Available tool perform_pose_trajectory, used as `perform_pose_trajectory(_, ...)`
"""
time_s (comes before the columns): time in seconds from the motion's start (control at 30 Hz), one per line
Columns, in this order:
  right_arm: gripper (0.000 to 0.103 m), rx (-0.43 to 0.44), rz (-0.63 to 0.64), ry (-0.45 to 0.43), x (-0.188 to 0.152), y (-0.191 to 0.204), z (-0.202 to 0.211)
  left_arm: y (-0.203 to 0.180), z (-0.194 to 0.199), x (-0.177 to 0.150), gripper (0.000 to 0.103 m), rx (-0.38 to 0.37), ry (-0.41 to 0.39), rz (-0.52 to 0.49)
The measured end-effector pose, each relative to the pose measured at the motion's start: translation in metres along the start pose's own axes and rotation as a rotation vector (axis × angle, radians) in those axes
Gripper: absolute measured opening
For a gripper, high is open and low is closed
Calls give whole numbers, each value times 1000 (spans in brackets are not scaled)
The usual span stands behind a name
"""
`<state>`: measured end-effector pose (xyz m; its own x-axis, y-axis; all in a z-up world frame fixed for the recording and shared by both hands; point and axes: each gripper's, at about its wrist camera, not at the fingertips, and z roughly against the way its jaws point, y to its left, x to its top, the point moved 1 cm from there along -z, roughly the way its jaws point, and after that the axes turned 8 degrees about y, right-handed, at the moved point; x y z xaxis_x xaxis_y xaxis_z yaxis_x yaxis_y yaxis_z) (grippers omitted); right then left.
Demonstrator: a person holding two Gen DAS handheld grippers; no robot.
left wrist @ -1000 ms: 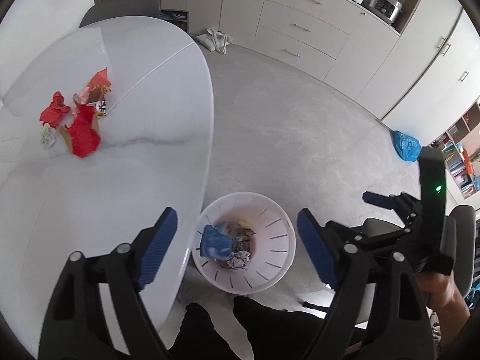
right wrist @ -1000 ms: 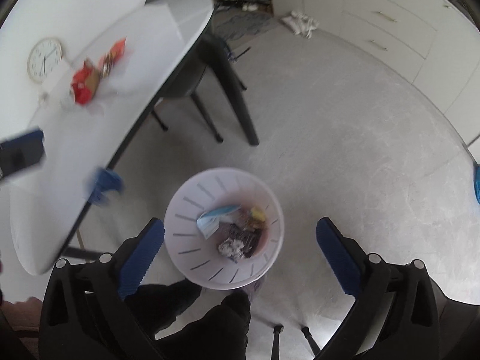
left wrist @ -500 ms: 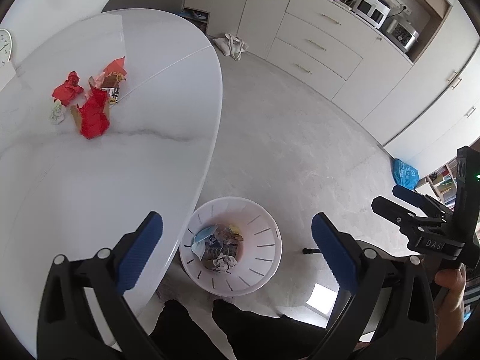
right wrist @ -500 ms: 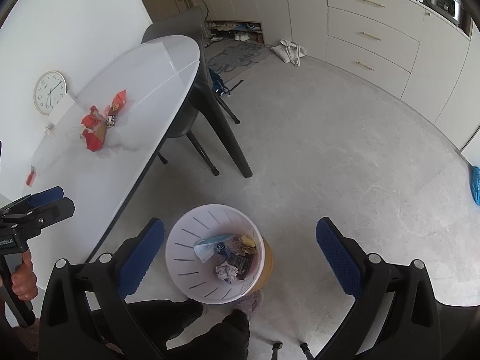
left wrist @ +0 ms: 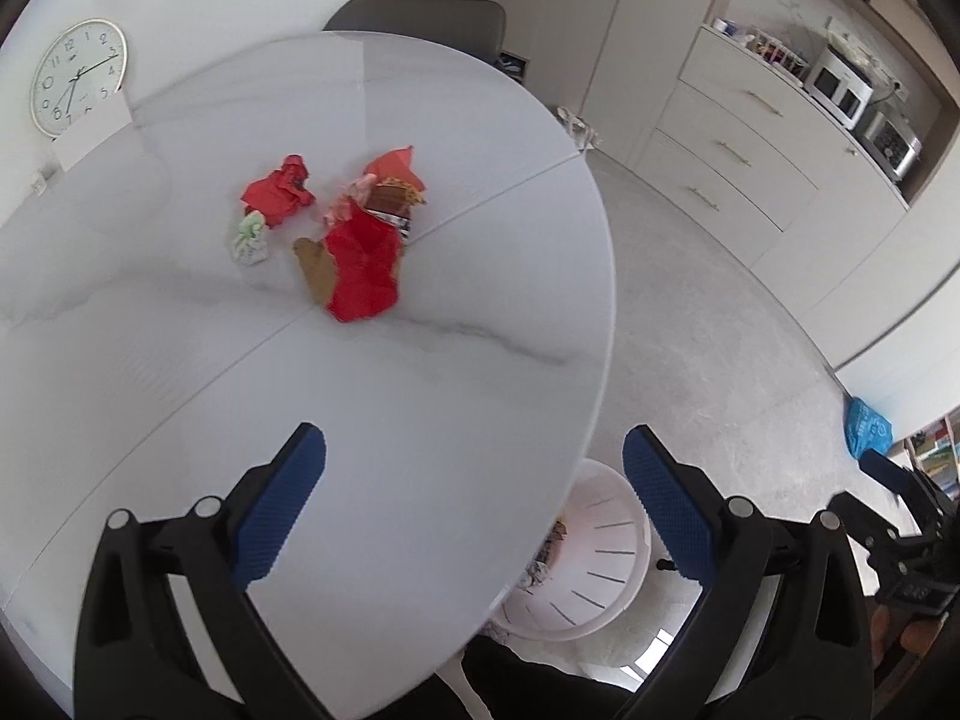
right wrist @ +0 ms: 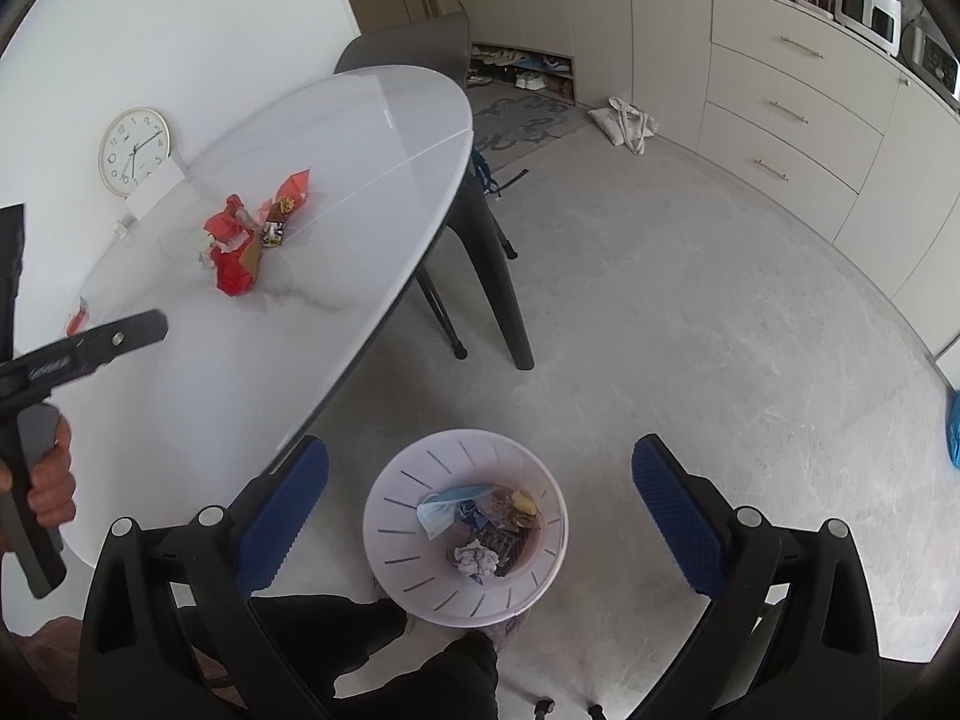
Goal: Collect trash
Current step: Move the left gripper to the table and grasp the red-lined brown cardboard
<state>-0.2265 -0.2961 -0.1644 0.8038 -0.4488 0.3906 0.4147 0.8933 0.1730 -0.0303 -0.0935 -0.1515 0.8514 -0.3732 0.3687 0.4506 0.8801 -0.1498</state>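
Left hand-held gripper [left wrist: 474, 468] empty, jaws just opened wide above surface [left wrist: 420, 408], right hand-held gripper [right wrist: 480, 480] open over bin [right wrist: 396, 516], red wrappers [left wrist: 360, 270] on surface

Bright daylight, fisheye-warped edges, perhaps slight blur.

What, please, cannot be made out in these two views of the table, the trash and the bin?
- Left wrist view: the table edge hides most of the waste bin.
- Both views: print on the red wrappers is too small to read.
- Right wrist view: the frame edge cuts off the left claw, so its jaws are unseen.
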Motion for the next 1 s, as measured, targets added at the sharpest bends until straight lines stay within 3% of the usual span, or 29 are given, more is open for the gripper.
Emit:
perform_pose_trajectory(0.27, 100, 14, -12, -11, 24, 34, -7, 32, -48, 67, 95, 97, 0, 93)
perform_pose_trajectory(0.4, 100, 29, -25, -12, 41, 49, -13, 46, -83, 92, 95, 114, 47, 173)
perform_pose_trajectory(0.7, 100, 20, 5, -18, 73, 74, -23, 71, -137, 108, 94, 153, 156, 303)
perform_pose_trajectory(0.93, 100, 29, 26, -4, 89, 84, -30, 76, -140, 104, 61, 116, 145, 324)
perform_pose_trajectory(1.0, 100, 36, 34, 0, 91, 87, -31, 76, -139, 104, 47, 112, 138, 306)
